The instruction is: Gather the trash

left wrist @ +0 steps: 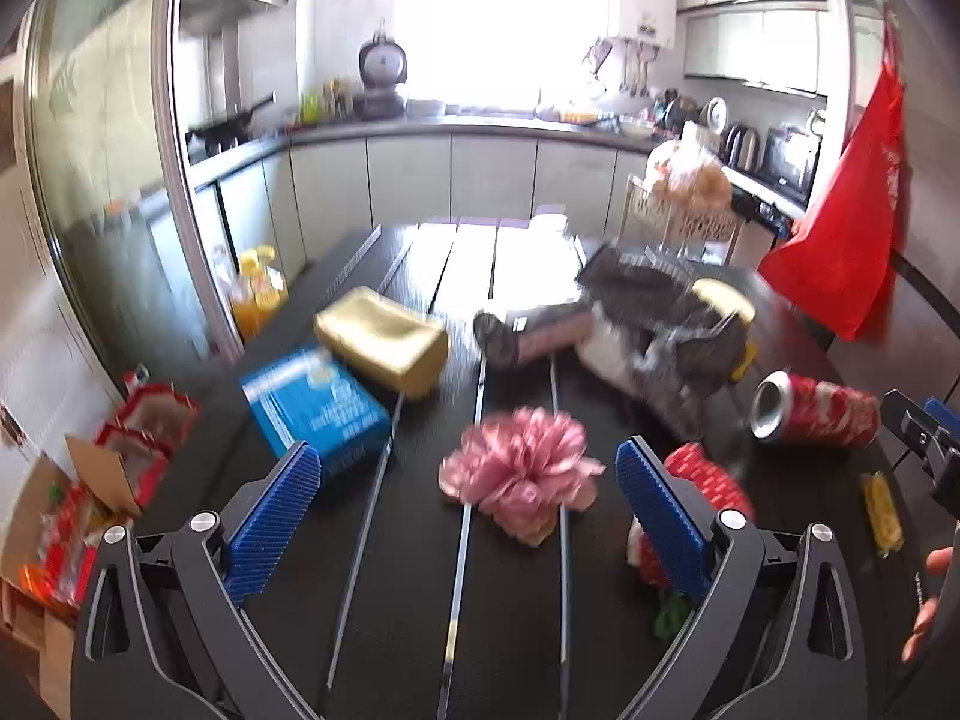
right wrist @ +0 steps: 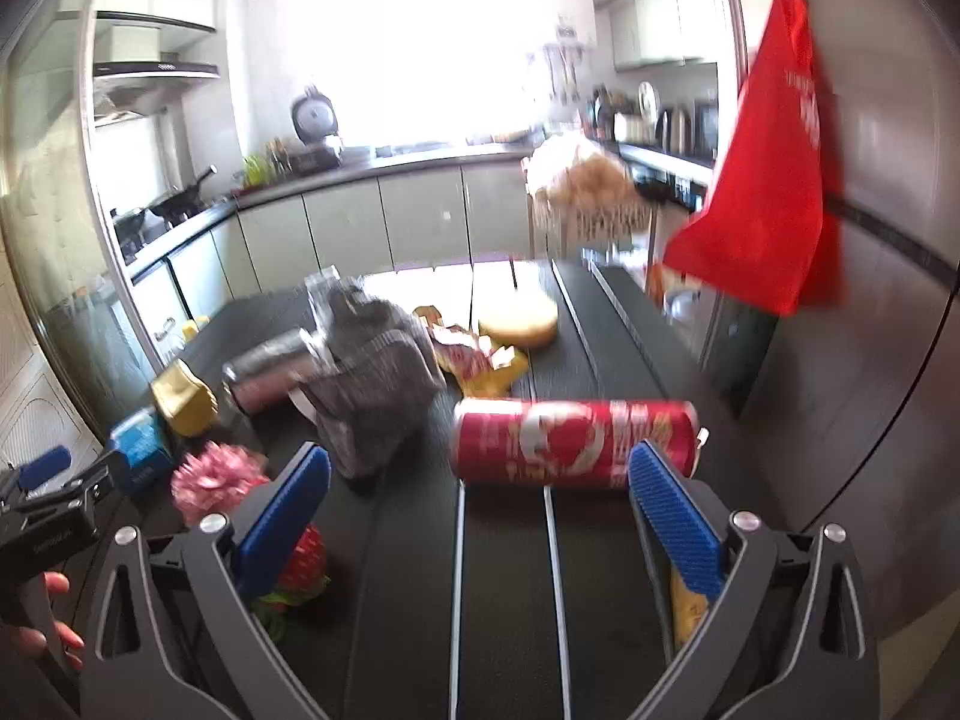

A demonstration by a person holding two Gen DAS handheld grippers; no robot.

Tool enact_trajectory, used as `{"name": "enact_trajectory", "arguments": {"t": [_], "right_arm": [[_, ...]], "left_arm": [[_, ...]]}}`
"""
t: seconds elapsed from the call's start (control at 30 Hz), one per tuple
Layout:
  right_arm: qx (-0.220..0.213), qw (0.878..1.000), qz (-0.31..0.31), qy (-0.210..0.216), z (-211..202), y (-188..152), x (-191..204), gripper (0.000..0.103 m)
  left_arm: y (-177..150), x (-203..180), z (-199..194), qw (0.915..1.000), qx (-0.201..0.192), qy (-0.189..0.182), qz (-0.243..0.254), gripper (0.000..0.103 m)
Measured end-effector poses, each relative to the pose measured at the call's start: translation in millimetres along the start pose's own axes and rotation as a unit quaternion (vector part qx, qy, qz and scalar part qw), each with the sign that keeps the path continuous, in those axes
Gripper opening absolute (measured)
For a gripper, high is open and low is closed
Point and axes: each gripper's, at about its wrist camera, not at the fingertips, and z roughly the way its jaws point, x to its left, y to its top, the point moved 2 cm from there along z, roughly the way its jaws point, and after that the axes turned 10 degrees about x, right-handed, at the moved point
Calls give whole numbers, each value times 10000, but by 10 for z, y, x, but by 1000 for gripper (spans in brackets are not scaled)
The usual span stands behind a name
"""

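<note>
On the dark table (left wrist: 408, 570) a pink crumpled flower-like wrapper (left wrist: 521, 480) lies just ahead of my open left gripper (left wrist: 468, 504), between its blue pads. A red strawberry-print wrapper (left wrist: 708, 480) sits by the right pad. A red soda can (right wrist: 573, 443) lies on its side straight ahead of my open right gripper (right wrist: 480, 516), its far end near the right pad. A grey crumpled bag (right wrist: 372, 384), a pink-and-black tube (right wrist: 270, 375) and yellow-red snack wrappers (right wrist: 474, 360) lie farther back. The can (left wrist: 810, 417) appears at right in the left wrist view.
A blue box (left wrist: 312, 408) and a yellow sponge-like block (left wrist: 384, 342) sit at left. A round yellow lid (right wrist: 519, 318) lies at the back. A red cloth (right wrist: 762, 180) hangs at right. A cardboard box of red packets (left wrist: 78, 516) stands off the left edge. A yellow wrapper (left wrist: 881, 510) lies near the right edge.
</note>
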Motion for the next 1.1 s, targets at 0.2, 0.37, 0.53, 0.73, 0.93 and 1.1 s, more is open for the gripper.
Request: {"name": "enact_trajectory", "arguments": {"t": [0.2,0.37,0.53,0.73,0.93,1.1], "right_arm": [[-549,9982,-246,-86,-449,95,115,100],[-809,9962,-294,-157,-628,92,147,100],[-864,9960,-164,-132,-697,85,93,100],[-913,9956,-175,-137,-749,78,111,100],[-924,9955,-184,-134,-750,75,119,100],[-951,9952,-180,-159,-764,81,123,100]], "left_arm": [[127,-50,-448,9987,-515,31,41,95],[159,16,-593,9977,-680,6,-66,95],[177,54,-652,9973,-735,-18,-91,95],[167,32,-656,9970,-768,-10,-57,95],[148,36,-663,9968,-794,-12,-61,95],[144,46,-681,9966,-821,-9,-76,95]]}}
